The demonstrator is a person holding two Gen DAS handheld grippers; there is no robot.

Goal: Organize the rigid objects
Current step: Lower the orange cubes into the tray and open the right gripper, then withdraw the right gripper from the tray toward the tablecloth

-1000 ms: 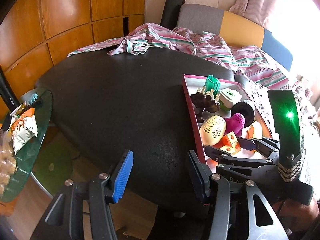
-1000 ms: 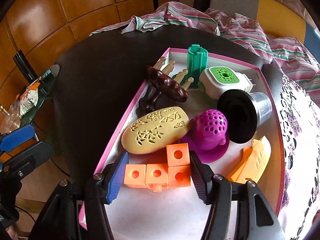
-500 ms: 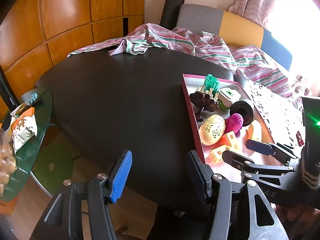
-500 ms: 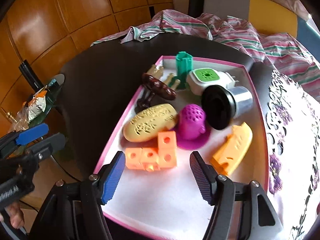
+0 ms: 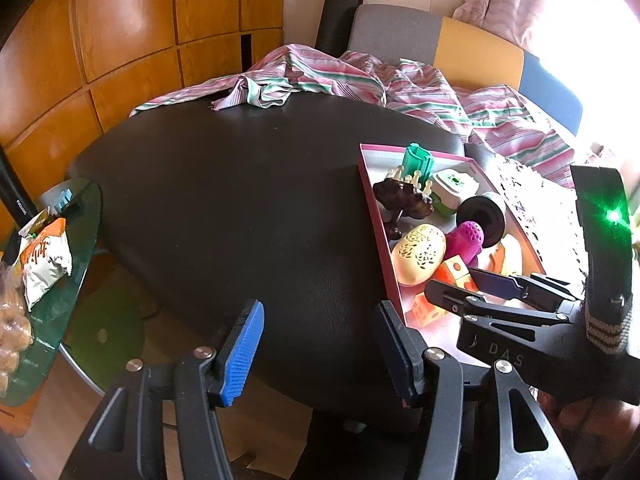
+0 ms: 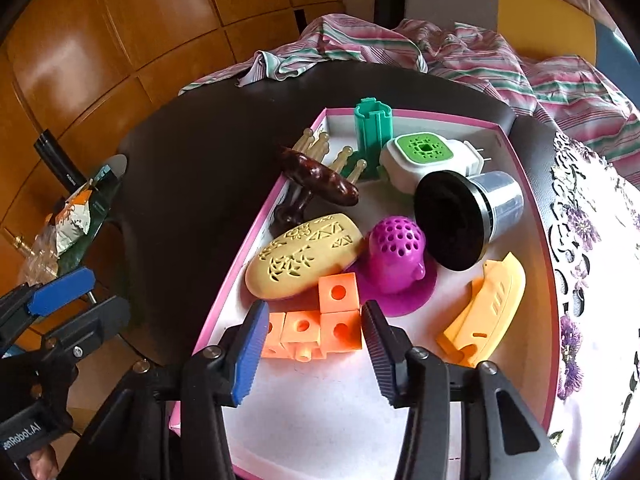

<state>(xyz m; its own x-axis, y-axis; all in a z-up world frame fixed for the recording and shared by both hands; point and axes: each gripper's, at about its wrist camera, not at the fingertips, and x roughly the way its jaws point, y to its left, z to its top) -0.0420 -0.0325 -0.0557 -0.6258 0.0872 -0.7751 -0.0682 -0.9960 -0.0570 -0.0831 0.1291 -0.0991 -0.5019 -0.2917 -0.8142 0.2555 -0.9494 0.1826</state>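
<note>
1. Inside the pink-rimmed tray (image 6: 532,216), near its front, lies the orange block cluster (image 6: 320,326); the right gripper (image 6: 314,344) has its jaws on both sides of the cluster.
2. These jaws have just been closing, but whether the pads already press on the cluster I cannot tell.
3. The step in hand seems to be picking this cluster; next the jaws must clench firmly before any lift.
4. Half a second ago the cluster lay further ahead of the jaws.
5. The left gripper (image 5: 316,344) hangs released over the black bench (image 5: 240,200), grasping nothing, as before.
</note>
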